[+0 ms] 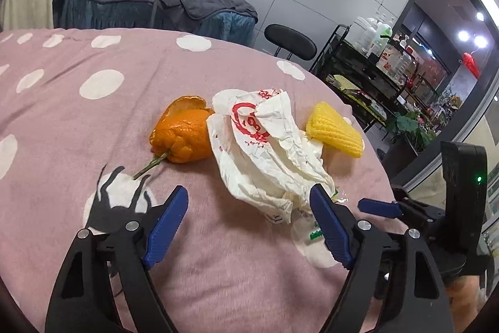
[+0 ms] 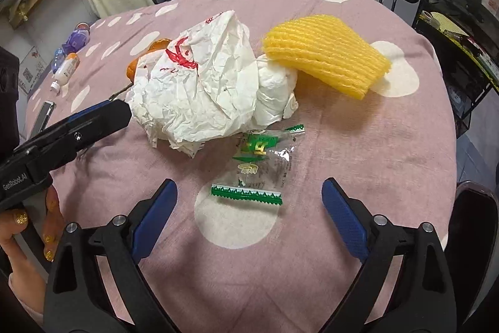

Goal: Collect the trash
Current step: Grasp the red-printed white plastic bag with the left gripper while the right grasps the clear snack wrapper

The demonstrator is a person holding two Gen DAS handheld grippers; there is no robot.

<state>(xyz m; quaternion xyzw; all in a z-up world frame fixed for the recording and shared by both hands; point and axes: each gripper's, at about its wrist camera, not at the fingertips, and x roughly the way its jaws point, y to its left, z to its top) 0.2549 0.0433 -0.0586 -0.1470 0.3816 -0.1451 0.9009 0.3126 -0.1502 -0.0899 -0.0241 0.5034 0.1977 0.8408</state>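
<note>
A crumpled white paper bag with red print [image 1: 265, 142] [image 2: 199, 83] lies mid-table. An orange peel with a stem [image 1: 182, 133] sits left of it, mostly hidden behind the bag in the right wrist view [image 2: 134, 67]. A yellow foam fruit net [image 1: 335, 128] [image 2: 327, 55] lies to the right, over a white tissue wad [image 2: 274, 95]. A clear wrapper with green edges [image 2: 259, 167] lies in front of the bag. My left gripper [image 1: 249, 202] is open, just short of the bag. My right gripper [image 2: 249, 195] is open, with the wrapper between its fingers.
The round table has a pink cloth with white dots [image 1: 93, 114] [image 2: 389, 161]. Small bottles [image 2: 67, 64] and a phone [image 2: 43, 114] lie at the far left. A black chair [image 1: 290, 44] and a black rack [image 1: 368, 77] stand beyond the table's far edge.
</note>
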